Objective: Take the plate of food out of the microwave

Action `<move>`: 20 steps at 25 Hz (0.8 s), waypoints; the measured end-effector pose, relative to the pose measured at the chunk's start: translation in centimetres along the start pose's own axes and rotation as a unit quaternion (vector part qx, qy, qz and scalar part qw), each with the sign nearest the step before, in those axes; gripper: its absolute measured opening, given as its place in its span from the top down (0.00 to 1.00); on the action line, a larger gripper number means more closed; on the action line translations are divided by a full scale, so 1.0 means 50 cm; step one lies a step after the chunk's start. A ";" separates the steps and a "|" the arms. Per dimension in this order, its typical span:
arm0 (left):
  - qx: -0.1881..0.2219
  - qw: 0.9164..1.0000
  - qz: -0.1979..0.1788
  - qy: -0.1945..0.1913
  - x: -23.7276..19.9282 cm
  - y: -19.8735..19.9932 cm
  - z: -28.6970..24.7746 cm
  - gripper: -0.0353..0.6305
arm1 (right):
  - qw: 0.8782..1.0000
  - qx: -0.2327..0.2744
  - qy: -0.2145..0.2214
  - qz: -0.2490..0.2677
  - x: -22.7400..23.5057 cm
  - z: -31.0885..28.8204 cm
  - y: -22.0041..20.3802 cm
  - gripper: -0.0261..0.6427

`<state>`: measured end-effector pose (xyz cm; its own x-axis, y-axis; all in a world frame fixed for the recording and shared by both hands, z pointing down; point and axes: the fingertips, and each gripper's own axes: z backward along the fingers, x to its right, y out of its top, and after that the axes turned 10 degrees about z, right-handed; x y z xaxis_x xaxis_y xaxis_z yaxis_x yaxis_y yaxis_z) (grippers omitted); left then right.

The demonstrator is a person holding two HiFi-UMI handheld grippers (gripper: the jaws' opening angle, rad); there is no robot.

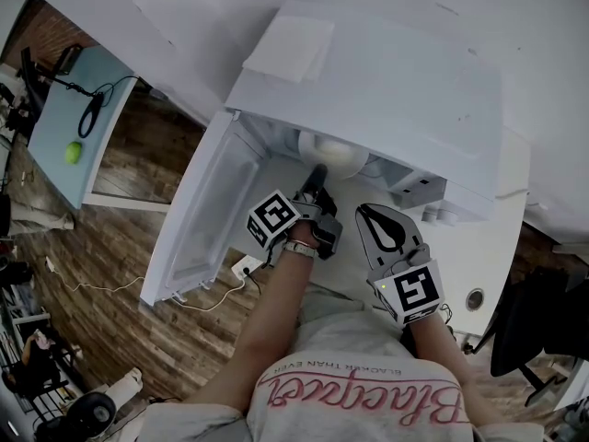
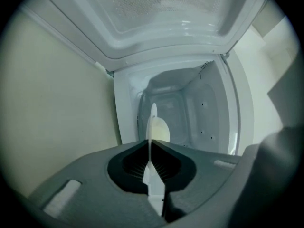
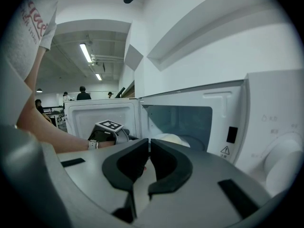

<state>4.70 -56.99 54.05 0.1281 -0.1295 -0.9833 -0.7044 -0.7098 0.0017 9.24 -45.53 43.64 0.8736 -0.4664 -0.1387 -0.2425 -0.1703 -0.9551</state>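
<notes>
The white microwave [image 1: 368, 90] stands open, its door [image 1: 207, 210] swung out to the left. Inside sits a white plate [image 1: 331, 153] with a pale mound of food. My left gripper [image 1: 317, 178] reaches into the cavity and is shut on the plate's near rim. In the left gripper view the plate [image 2: 152, 127] shows edge-on, pinched between the jaws of the left gripper [image 2: 149, 144], with the food [image 2: 161, 131] beyond. My right gripper [image 1: 368, 212] hovers outside the opening, shut and holding nothing. In the right gripper view the right gripper [image 3: 148, 144] faces the plate [image 3: 168, 139].
A flat white box [image 1: 290, 49] lies on the microwave's top. The control knobs [image 3: 285, 160] are at the microwave's right end. A pale blue desk [image 1: 64, 127] with a green ball [image 1: 73, 152] stands far left. People [image 3: 83, 93] stand far off.
</notes>
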 end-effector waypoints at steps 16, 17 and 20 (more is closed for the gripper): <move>0.012 1.000 0.010 -0.006 0.000 -0.024 0.044 0.92 | 1.000 0.006 -0.001 0.013 -0.026 0.038 0.012 0.93; 0.013 1.000 0.009 -0.006 0.000 -0.026 0.048 0.92 | 1.000 0.006 -0.001 0.014 -0.028 0.041 0.012 0.93; 0.014 1.000 0.010 -0.010 0.003 -0.033 0.058 0.92 | 1.000 0.008 -0.001 0.016 -0.034 0.050 0.014 0.93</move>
<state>3.86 -53.80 53.36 0.1005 -0.1300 -0.9864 -0.7257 -0.6878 0.0167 8.64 -42.68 42.56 0.8663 -0.4700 -0.1693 -0.2633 -0.1417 -0.9542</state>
